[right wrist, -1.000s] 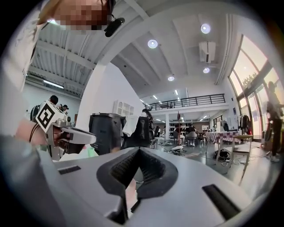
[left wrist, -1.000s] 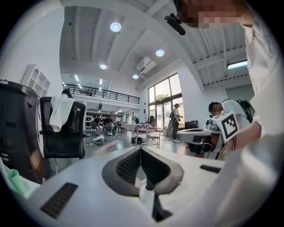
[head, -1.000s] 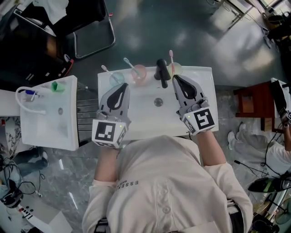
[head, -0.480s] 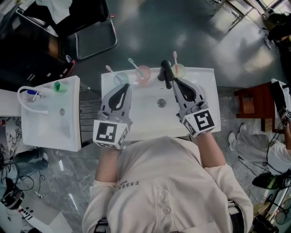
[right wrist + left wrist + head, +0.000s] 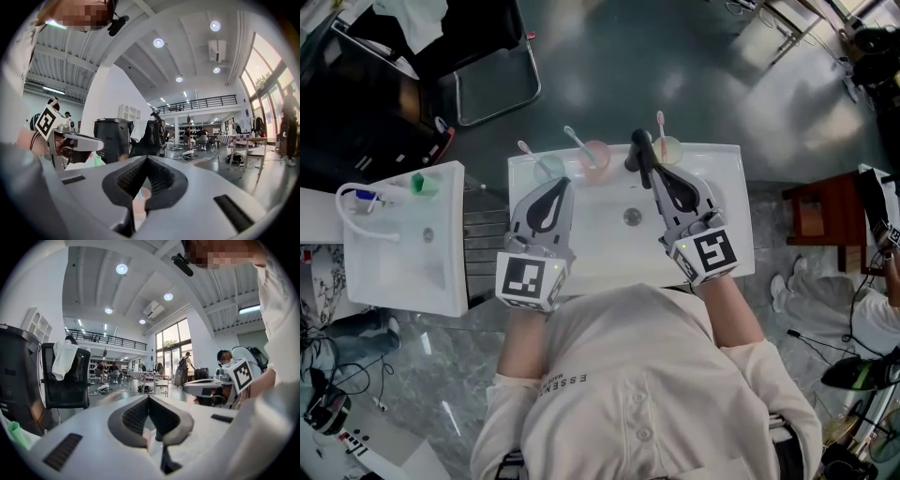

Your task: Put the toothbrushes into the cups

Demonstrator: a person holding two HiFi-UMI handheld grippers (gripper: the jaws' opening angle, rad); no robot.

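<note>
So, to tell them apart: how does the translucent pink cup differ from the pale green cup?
The translucent pink cup sits left of the black tap; the pale green cup sits right of it. The pink cup's pale toothbrush leans left; the green cup's pink toothbrush stands nearly upright. Both rest on the white sink's back rim, one brush each.

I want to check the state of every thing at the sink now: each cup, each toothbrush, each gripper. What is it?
Blue cup: upright, pale toothbrush standing in it.
Pink cup: upright, blue toothbrush standing in it.
Yellow cup: upright, pink toothbrush standing in it.
Left gripper: shut, empty.
Right gripper: shut, empty.
</note>
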